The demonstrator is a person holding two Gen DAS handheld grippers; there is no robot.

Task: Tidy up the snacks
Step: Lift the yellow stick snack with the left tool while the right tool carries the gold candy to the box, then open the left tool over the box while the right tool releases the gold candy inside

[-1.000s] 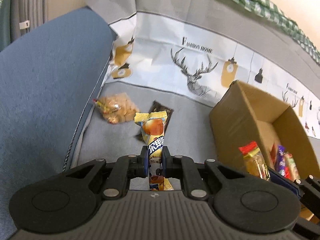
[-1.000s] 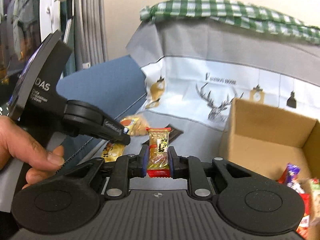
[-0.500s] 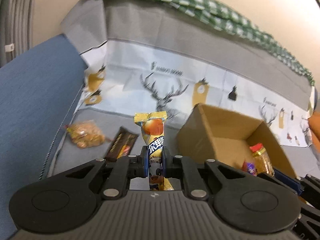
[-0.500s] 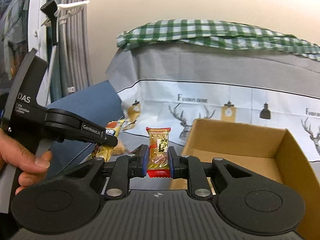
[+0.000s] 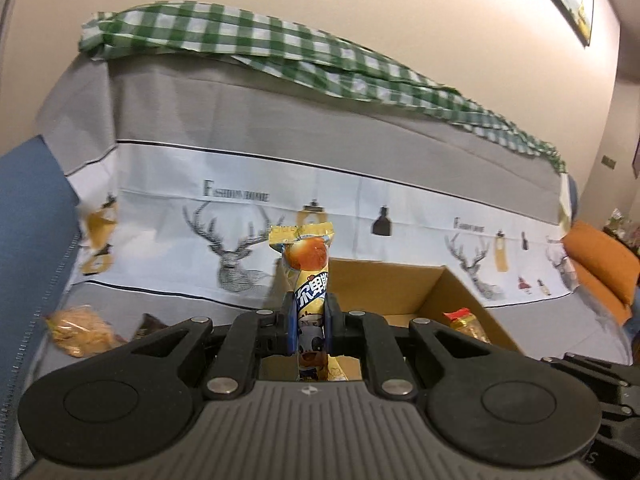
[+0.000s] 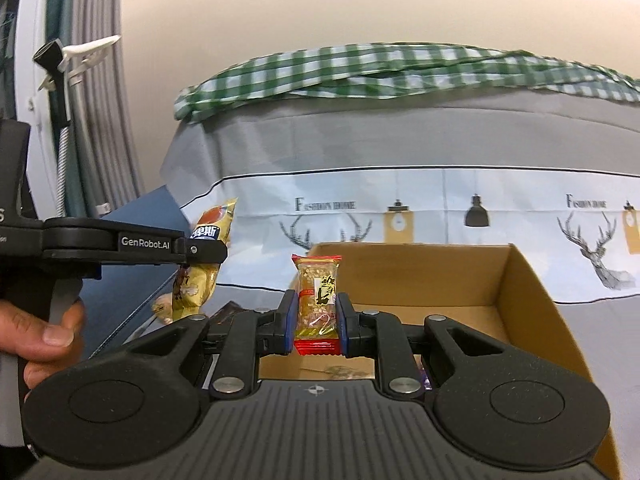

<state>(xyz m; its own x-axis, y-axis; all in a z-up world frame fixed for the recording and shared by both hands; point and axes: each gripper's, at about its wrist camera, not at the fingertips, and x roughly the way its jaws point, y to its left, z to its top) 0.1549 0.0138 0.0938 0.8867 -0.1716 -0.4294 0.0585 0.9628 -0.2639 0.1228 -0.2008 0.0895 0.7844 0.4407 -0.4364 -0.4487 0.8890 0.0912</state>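
- The left claw (image 5: 307, 322) is clenched on a tall yellow snack packet (image 5: 309, 280), pinched low on its body, top standing upright above the fingers.
- The right claw (image 6: 316, 322) grips a small red-edged rice cracker pack (image 6: 318, 298) at mid-body.
- Both wrappers look light, crinkly and slippery; a firm mid-body pinch seems safest.
- Just beyond both claws sits the open cardboard box (image 6: 532, 292).
- The box floor is mostly hidden behind the claw bodies, and the loose snacks to the left are cut off.

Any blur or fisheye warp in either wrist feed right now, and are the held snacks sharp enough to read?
Left wrist view: yellow snack sharp in the left gripper; deer cover smeared by motion, wall edges bowed. Right wrist view: red-edged snack crisp in the right gripper, box clear; checked cloth slightly soft, curtain side curved by the lens. No glare.
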